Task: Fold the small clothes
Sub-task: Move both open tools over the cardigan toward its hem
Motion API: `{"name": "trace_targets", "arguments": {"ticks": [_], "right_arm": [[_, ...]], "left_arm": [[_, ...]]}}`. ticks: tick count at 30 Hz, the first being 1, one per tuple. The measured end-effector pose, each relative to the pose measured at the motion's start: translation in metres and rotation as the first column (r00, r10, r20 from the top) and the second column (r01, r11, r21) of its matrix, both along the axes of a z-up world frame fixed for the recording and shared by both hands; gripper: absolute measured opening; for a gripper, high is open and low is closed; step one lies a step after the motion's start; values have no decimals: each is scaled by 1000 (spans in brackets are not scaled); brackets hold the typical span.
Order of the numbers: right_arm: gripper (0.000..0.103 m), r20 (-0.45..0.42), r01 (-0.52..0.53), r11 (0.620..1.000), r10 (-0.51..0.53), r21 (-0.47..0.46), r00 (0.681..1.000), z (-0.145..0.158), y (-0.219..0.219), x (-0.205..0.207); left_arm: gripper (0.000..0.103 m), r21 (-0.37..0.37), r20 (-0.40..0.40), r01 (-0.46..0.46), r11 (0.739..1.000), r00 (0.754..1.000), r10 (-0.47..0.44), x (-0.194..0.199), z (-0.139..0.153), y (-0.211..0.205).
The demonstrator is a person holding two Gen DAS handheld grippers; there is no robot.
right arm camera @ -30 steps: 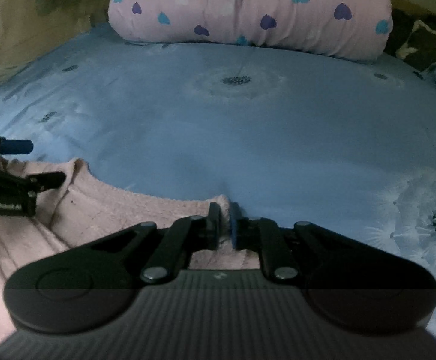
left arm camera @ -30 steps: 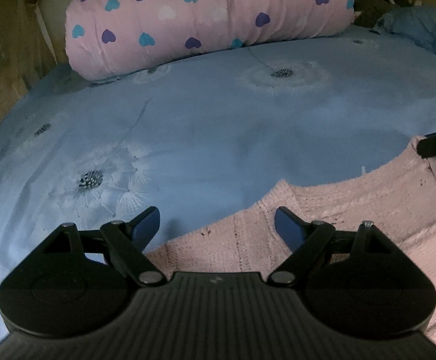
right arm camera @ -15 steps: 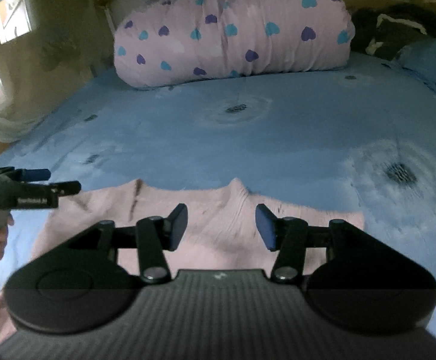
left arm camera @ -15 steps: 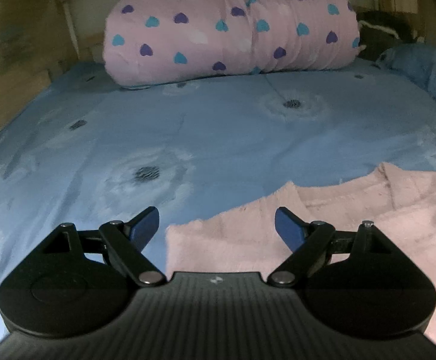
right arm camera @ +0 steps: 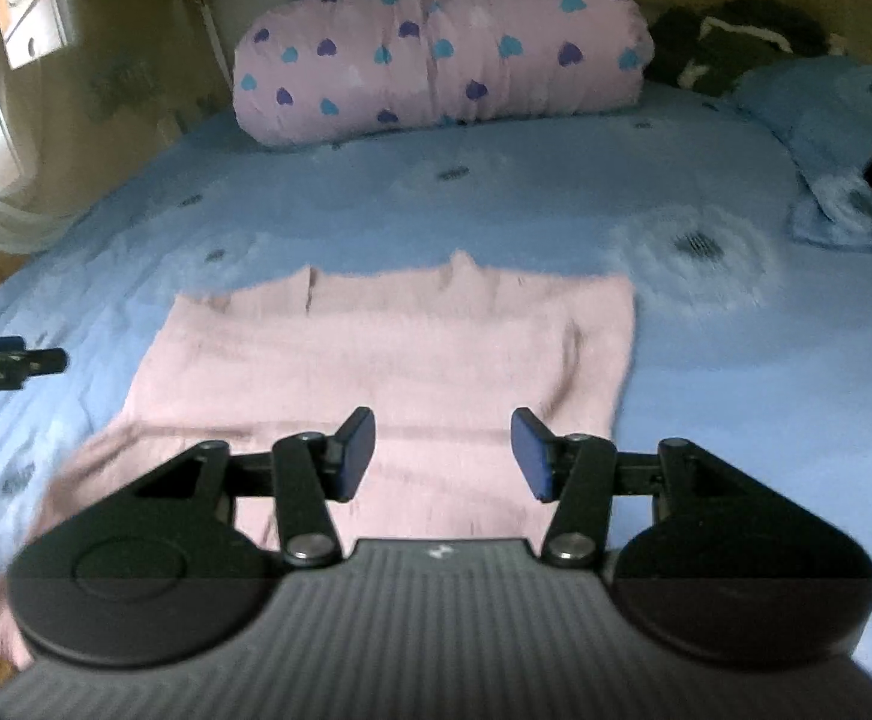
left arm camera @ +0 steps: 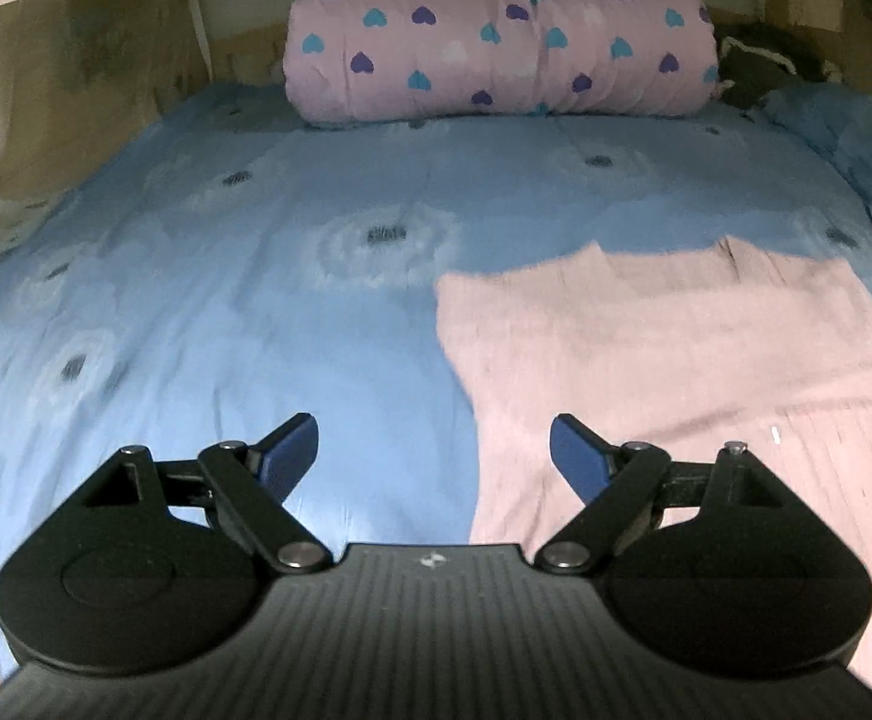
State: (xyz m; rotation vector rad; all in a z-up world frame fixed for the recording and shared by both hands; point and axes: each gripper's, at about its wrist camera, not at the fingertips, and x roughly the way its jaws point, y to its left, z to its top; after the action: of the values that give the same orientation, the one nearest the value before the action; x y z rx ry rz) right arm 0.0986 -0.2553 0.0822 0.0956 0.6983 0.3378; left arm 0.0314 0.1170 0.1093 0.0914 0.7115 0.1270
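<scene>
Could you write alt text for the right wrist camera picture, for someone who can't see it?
A pink knitted garment lies flat on a blue flowered bedsheet, seen past the open, empty right gripper. A heart-print rolled quilt sits behind.

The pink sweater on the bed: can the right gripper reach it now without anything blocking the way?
Probably yes. The pink sweater lies flat on the blue bedsheet, directly ahead of the right gripper. The jaws are open and empty, and nothing lies between.

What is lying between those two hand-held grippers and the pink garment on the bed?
Nothing visible. The pink garment lies flat on the blue bedsheet, bare on top, with both the left hand-held gripper and right hand-held gripper open above it.
</scene>
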Motion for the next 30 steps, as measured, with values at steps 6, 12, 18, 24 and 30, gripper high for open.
{"name": "trace_targets", "arguments": {"ticks": [6,12,18,24,30], "right_arm": [[52,-27,19,1000,-20,-16,999,-11,-8,-41],[52,-41,64,996,-67,-61,997,-20,-20,-70],[52,-29,99,982,-105,-162,994,-30,-22,-92],[52,-65,103,974,-118,-203,991,-44,-24,-106],[52,-123,125,982,-143,-139,982,-57,-37,-116]], "left_arm": [[88,34,-27,27,999,999,-27,-56,-12,-6],[88,13,-74,47,999,996,-46,-85,-27,-11],[88,-16,-110,30,999,993,-32,-100,-43,-14],[88,-6,-149,10,1000,989,-11,-106,-60,-13],[88,-38,-164,-22,999,986,15,-112,-75,-2]]}}
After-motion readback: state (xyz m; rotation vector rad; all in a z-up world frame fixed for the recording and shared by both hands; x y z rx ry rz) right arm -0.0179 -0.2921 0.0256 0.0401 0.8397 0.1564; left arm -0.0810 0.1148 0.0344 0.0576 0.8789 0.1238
